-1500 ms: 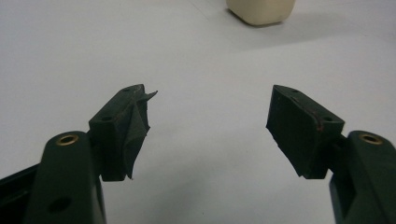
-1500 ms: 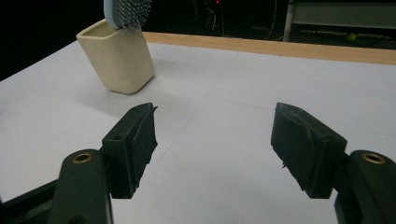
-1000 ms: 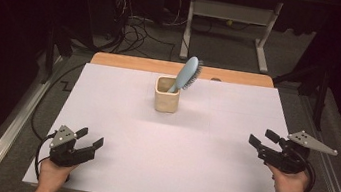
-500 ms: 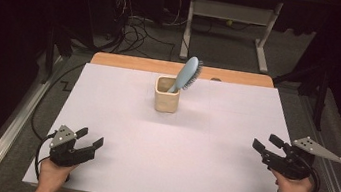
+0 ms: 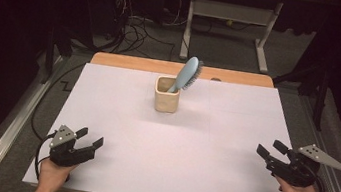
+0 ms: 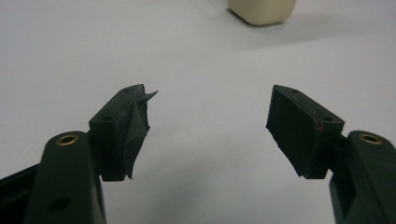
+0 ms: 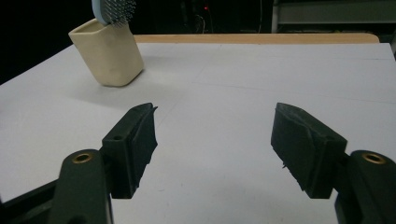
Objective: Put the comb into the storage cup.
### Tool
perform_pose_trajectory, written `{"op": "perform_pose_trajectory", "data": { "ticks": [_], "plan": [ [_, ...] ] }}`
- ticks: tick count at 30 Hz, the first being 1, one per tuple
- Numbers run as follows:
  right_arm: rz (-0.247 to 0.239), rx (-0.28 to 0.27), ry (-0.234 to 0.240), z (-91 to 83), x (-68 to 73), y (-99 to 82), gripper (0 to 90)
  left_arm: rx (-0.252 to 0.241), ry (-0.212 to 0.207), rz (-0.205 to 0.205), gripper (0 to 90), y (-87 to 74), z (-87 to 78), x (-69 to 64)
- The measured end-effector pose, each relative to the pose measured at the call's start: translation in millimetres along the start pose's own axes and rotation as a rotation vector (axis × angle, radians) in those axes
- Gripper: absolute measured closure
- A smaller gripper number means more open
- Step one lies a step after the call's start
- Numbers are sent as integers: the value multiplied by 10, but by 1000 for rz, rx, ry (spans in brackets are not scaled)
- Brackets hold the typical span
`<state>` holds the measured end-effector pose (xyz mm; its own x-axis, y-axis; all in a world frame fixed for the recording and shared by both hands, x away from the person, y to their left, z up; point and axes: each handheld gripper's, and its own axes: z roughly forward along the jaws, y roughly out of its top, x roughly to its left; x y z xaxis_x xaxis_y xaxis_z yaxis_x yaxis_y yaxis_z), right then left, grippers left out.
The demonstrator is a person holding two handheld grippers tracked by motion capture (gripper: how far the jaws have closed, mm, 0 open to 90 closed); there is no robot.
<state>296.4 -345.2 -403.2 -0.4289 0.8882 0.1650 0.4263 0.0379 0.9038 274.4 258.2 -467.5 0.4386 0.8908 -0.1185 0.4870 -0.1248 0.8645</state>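
Observation:
A cream square cup (image 5: 167, 94) stands at the back middle of the white table (image 5: 119, 119), with a light blue hairbrush (image 5: 187, 74) leaning out of it, bristles to the right. My left gripper (image 5: 89, 136) rests near the front left corner, open, nothing between its jaws; its own view shows the gripper (image 6: 210, 121) over bare table and the cup's base (image 6: 262, 11) far ahead. My right gripper (image 5: 271, 149) sits at the front right, open and empty; in its view the gripper (image 7: 215, 140) faces the cup (image 7: 108, 51) and brush bristles (image 7: 115, 9) at upper left.
A wooden strip (image 5: 142, 64) runs along the table's far edge. Behind it are a dark floor with cables (image 5: 138, 26) and a white metal frame (image 5: 230, 18). Metal rails (image 5: 6, 133) flank the table's left and right sides.
My right hand has drifted toward the table's front right corner, a little lower. The left hand, cup and brush have stayed put.

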Motion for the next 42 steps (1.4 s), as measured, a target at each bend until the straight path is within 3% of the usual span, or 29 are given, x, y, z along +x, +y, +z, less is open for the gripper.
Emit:
{"op": "perform_pose_trajectory", "data": {
  "ticks": [42],
  "plan": [
    [10, 41, 16, -27, 59, -251, 313, -5, 2, 1, 302, 3, -16, -4]
  ]
}}
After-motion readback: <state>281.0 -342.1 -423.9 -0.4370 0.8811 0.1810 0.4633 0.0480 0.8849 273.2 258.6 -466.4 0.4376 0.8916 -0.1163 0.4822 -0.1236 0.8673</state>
